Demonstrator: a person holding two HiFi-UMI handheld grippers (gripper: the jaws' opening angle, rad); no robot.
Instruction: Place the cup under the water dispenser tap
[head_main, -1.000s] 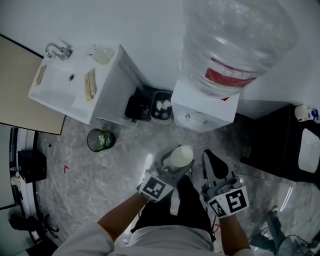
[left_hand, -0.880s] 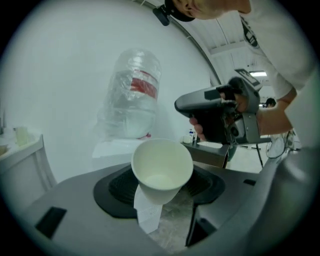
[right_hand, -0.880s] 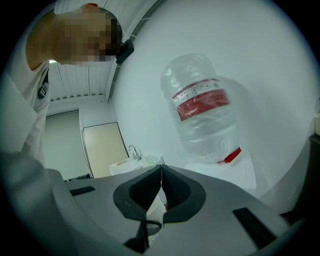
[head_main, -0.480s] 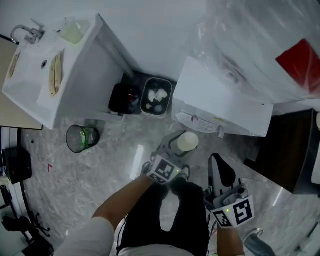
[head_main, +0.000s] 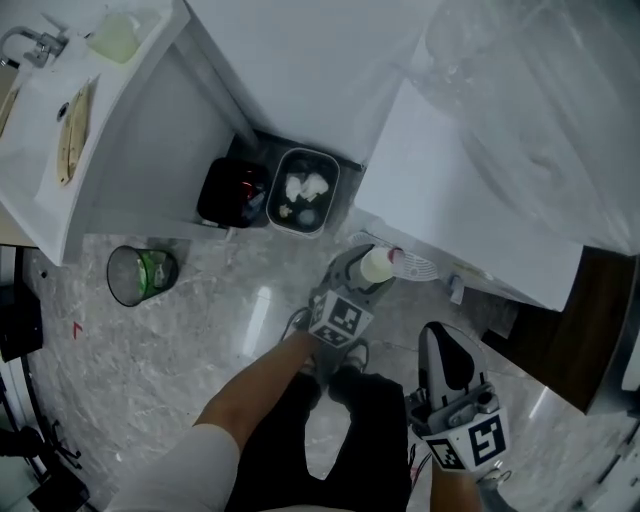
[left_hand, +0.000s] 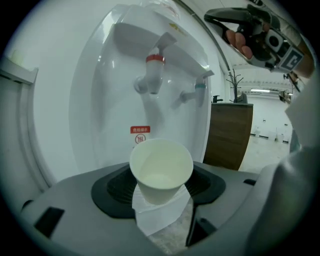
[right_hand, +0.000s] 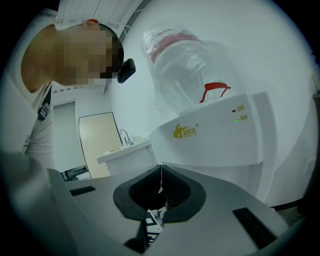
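My left gripper (head_main: 362, 278) is shut on a white paper cup (head_main: 376, 265), upright and empty, close against the front of the white water dispenser (head_main: 470, 200). In the left gripper view the cup (left_hand: 161, 170) sits between the dark jaws of the left gripper (left_hand: 161, 186). It is below the red tap (left_hand: 152, 75); the blue tap (left_hand: 196, 90) is to its right. My right gripper (head_main: 447, 362) hangs back at the lower right. Its jaws meet with nothing between them in the right gripper (right_hand: 161, 187) view.
A large water bottle (head_main: 540, 90) tops the dispenser. Left of the dispenser, a grey bin (head_main: 303, 190) and a black bin (head_main: 232, 192) stand on the floor. A mesh wastebasket (head_main: 140, 272) stands below the sink unit (head_main: 150, 130). A dark cabinet (head_main: 590, 330) flanks the dispenser's right.
The left gripper has carried the cup forward and down to the dispenser's taps. The right gripper has sunk toward the view's lower right. The dispenser looms much larger in the head view.
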